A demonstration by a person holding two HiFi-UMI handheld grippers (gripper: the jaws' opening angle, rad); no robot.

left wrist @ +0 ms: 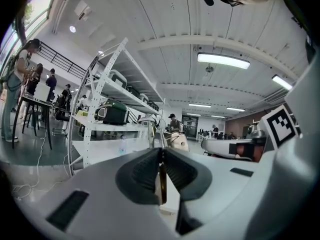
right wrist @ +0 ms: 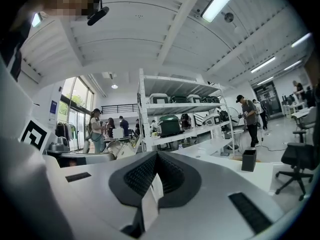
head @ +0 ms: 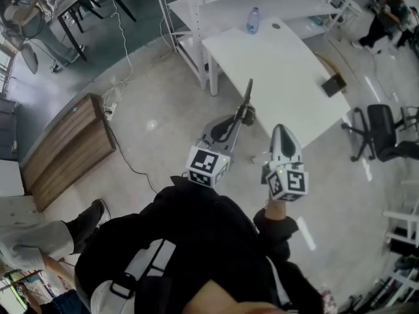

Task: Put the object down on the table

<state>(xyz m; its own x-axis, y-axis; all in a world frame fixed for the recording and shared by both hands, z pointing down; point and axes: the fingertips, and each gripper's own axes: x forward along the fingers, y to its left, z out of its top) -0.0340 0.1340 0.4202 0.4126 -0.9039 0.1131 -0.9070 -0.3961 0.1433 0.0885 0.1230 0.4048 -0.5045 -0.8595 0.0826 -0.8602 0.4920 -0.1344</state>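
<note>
My left gripper (head: pixel 245 114) is shut on a thin dark object (head: pixel 249 93), a long flat strip that sticks up past the fingertips toward the white table (head: pixel 275 64). In the left gripper view my left gripper (left wrist: pixel 161 151) has its pads pressed on the thin dark object (left wrist: pixel 162 181), which shows edge-on between them. My right gripper (head: pixel 281 129) is held beside the left one, over the floor near the table's front edge. In the right gripper view my right gripper (right wrist: pixel 156 156) is shut with nothing between its pads. Both grippers are in the air, short of the table.
On the table stand a plastic bottle (head: pixel 253 19) at the far end and a small black box (head: pixel 333 84) at the right edge. A black office chair (head: pixel 386 133) stands to the right, a wooden cabinet (head: pixel 69 149) to the left, and white shelving (left wrist: pixel 107 109) behind the table. A cable (head: pixel 131 162) lies on the floor.
</note>
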